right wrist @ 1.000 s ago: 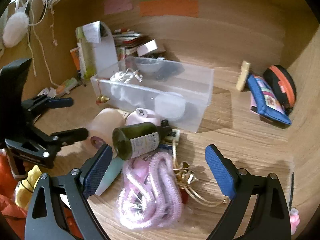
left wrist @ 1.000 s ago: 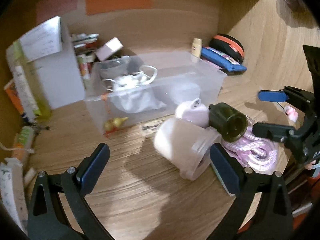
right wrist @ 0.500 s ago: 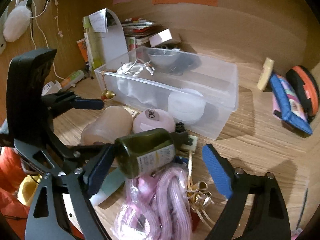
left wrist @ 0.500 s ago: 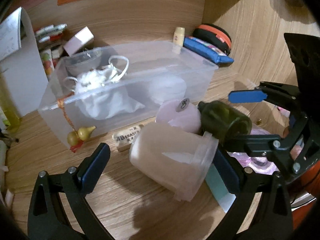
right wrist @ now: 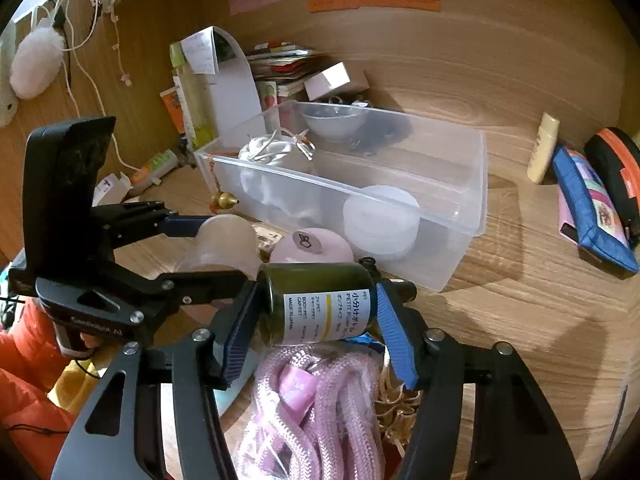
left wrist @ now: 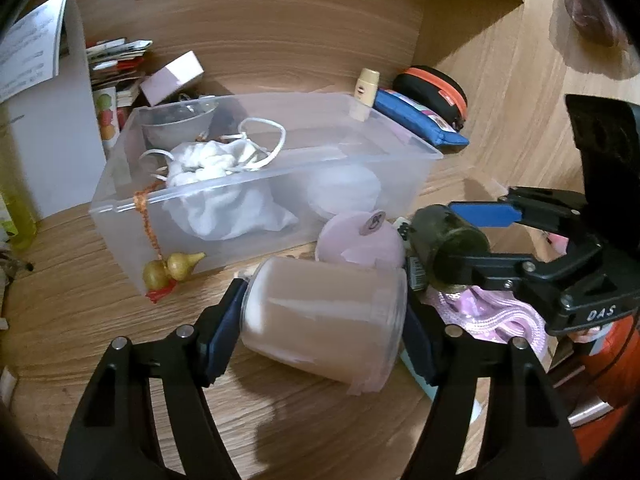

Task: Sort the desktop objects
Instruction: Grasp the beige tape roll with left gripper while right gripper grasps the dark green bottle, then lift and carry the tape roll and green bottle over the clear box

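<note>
Jar (left wrist: 320, 320) and bottle (right wrist: 320, 304), both lying on their sides on the wooden table (left wrist: 100, 320), sit between my two grippers just in front of the clear plastic bin (left wrist: 400, 168). My left gripper (left wrist: 320, 320) has just been closing its jaws, and they now pinch the pale, frosted jar across its ends, the blue pads pressed to its base and its rim. My right gripper (right wrist: 316, 320) has likewise just been closing; its jaws clamp the dark green bottle, one pad on the bottom and the other at the shoulder near the black cap, the white label facing the camera. The two grippers work side by side, the left one's fingers reaching in from the left edge of the right wrist view. A pink round lid (right wrist: 312, 246) with a small sticker rests between the jar, the bottle and the bin wall. A coil of pink rope (right wrist: 312, 412) lies under the bottle, close to the camera. Inside the bin are a white drawstring pouch (left wrist: 216, 184), a clear bowl (left wrist: 176, 124) and a white round tub (right wrist: 380, 220). A blue pencil case (right wrist: 592, 208) lies well apart, to the right.
</note>
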{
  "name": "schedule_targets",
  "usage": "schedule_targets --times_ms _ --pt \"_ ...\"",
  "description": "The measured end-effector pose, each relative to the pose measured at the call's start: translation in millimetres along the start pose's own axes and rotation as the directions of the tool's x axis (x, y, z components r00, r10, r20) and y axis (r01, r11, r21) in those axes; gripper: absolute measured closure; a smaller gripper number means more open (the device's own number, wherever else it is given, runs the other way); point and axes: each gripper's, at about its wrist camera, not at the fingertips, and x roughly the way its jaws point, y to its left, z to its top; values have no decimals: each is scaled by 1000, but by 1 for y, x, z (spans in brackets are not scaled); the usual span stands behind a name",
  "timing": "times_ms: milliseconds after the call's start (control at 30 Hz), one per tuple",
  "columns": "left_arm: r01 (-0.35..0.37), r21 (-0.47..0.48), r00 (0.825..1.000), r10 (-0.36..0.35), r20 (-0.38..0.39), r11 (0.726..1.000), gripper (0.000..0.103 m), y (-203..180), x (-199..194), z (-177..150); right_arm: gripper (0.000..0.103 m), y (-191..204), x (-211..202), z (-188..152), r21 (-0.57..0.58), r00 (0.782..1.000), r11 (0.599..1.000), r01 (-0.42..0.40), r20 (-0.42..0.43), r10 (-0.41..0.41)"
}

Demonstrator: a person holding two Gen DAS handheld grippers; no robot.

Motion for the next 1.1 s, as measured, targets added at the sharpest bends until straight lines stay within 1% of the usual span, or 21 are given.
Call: schedule_targets --times_ms 200,400,567,733,933,1100 --pt "-37 -20 999 38 35 999 36 4 -7 -2 49 2 -10 0 4 1000 1000 9 27 -9" --pt "-118 -30 990 120 70 993 37 2 -16 -3 49 3 -26 2 18 998 999 29 61 -30" --pt "-126 -53 986 131 104 991 37 0 -33 -5 49 1 -39 2 33 995 998 45 82 -47" --pt "-141 -78 977 151 151 987 37 0 -52 -1 49 1 -50 5 45 991 997 55 115 -60" --pt "-142 -107 960 163 228 984 37 1 -77 10 48 3 -63 12 45 984 997 68 160 -74" --pt "-145 -123 947 174 271 982 37 4 -90 22 49 3 -73 20 43 977 996 80 196 -87"
